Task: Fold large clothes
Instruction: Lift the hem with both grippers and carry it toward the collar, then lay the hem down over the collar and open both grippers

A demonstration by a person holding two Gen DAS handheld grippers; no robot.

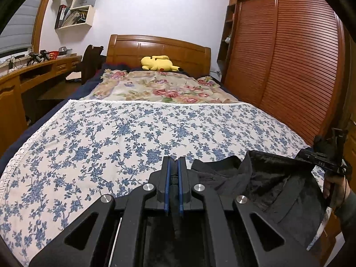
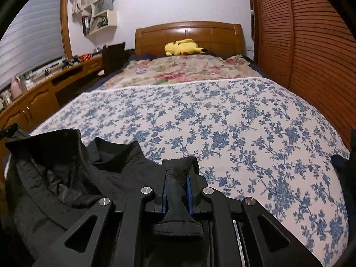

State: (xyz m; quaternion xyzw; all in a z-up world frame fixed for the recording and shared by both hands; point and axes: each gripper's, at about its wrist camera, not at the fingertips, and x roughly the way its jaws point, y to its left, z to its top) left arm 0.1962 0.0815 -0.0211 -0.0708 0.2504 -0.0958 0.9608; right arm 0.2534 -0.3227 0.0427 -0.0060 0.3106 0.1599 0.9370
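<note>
Holding a large black padded jacket (image 2: pixel 66 178) over the near edge of the bed's blue-flowered white cloth (image 1: pixel 111 133). Left gripper (image 1: pixel 174 166) clamping shut on a thin fold; right gripper (image 2: pixel 176 178) pinching a thicker bunch, jaws barely apart. Probably handling soft, bulky, somewhat slippery; better gripping at seams or shoulders. Lying far behind: yellow plush toy (image 1: pixel 159 63), not obstructing.
</note>
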